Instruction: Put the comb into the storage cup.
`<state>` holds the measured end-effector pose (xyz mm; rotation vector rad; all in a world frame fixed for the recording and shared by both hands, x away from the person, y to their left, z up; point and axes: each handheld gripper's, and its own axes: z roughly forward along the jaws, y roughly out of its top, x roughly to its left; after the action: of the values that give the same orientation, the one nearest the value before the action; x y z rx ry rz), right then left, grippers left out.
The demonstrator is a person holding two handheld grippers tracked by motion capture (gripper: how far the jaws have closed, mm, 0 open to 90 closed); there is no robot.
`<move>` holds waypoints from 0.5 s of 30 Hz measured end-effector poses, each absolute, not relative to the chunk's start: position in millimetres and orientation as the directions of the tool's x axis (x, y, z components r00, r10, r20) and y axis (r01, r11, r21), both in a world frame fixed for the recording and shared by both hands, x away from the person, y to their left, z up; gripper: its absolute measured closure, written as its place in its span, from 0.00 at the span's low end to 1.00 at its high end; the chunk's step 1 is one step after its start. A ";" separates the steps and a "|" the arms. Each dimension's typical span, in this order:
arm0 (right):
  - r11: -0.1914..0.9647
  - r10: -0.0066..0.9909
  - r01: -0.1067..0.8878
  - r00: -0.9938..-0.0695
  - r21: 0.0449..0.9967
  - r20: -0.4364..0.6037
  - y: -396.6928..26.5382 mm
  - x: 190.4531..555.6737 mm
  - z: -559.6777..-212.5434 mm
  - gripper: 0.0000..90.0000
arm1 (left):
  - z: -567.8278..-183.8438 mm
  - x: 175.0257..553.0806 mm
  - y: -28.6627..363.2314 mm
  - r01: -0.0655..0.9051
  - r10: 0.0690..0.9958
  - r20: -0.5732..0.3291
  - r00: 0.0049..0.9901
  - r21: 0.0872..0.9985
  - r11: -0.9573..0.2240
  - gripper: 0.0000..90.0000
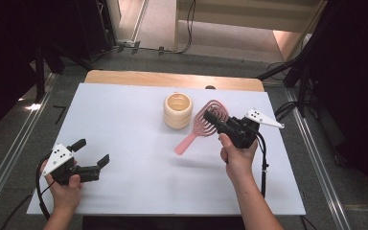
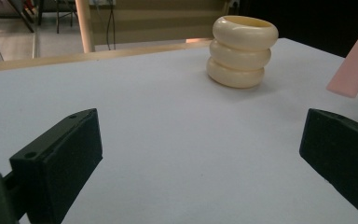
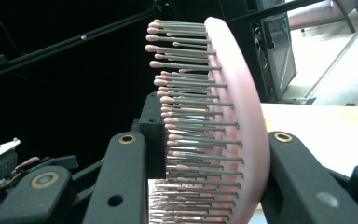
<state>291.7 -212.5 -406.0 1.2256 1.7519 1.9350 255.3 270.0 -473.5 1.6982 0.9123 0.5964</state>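
Observation:
A pink hairbrush (image 1: pixel 188 142) hangs tilted above the white table (image 1: pixel 124 120), handle pointing down to the left. My right gripper (image 1: pixel 214 120) is shut on its head; in the right gripper view the bristled head (image 3: pixel 235 116) sits clamped between the two black jaws of that gripper (image 3: pixel 209 154). A cream ribbed cup (image 1: pixel 178 110) stands upright just left of the brush. My left gripper (image 1: pixel 92 152) lies low at the table's front left, open and holding nothing. Its own view looks past the left gripper (image 2: pixel 200 140) to the cup (image 2: pixel 242 51) and the brush handle's tip (image 2: pixel 354 65).
A strip of wooden tabletop (image 1: pixel 172 79) shows behind the white sheet. Dark stands and cables line the floor on both sides. A black cable (image 1: pixel 264 167) trails from the right gripper along the forearm.

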 end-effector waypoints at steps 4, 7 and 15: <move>-0.248 0.684 0.329 -0.606 0.911 0.405 -219.1 293.4 -403.9 0.70 | -475.2 255.4 271.5 0.280 0.814 -0.044 0.579 0.949 -0.148 0.00; -0.252 0.688 0.327 -0.602 0.911 0.406 -221.5 294.2 -402.4 0.70 | -477.2 255.2 272.6 0.283 0.815 -0.044 0.577 0.947 -0.149 0.00; -0.261 0.685 0.304 -0.610 0.916 0.398 -228.6 298.6 -394.8 0.70 | -478.5 254.3 274.0 0.284 0.815 -0.041 0.578 0.946 -0.154 0.00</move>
<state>298.6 -228.6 -394.8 1.2080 1.7072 1.9492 254.3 274.0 -478.5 1.7138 0.9172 0.6043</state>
